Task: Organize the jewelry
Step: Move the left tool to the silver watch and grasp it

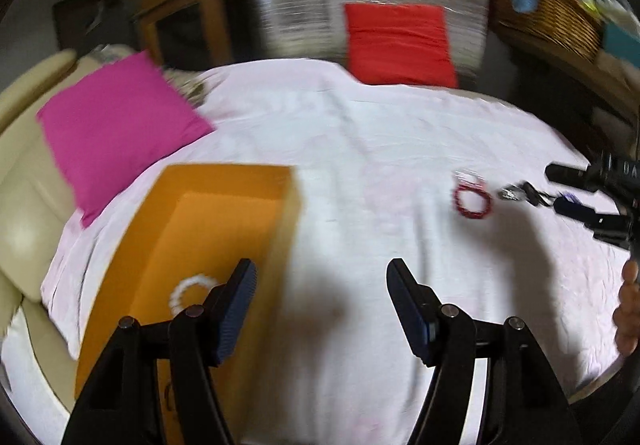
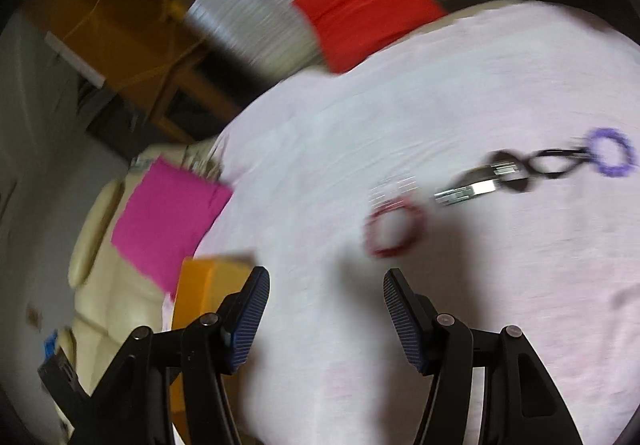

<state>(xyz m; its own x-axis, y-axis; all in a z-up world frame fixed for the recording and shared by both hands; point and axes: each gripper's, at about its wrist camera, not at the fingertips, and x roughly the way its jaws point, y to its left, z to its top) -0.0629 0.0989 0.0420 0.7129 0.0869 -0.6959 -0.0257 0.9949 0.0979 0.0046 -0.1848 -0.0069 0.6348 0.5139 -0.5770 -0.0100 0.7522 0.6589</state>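
An open orange box [image 1: 224, 229] sits on the pale pink sheet [image 1: 360, 133] at the left, with a white bead bracelet [image 1: 192, 291] lying inside. My left gripper [image 1: 320, 273] is open and empty beside the box's right wall. A red bracelet [image 2: 394, 227] lies on the sheet, with a clear one [image 2: 394, 185] just behind it. To the right are a silver watch [image 2: 476, 185], a black looped piece [image 2: 548, 161] and a purple bracelet [image 2: 610, 151]. My right gripper [image 2: 326, 277] is open and empty, short of the red bracelet [image 1: 474, 201]. The picture is blurred.
A magenta pillow [image 1: 116, 129] lies at the sheet's left edge against a cream sofa [image 1: 24, 205]. A red pillow [image 1: 400, 41] leans at the far side. Wooden furniture [image 1: 180, 5] and a wicker basket [image 1: 552, 17] stand beyond. A hand [image 1: 628, 309] shows at the right edge.
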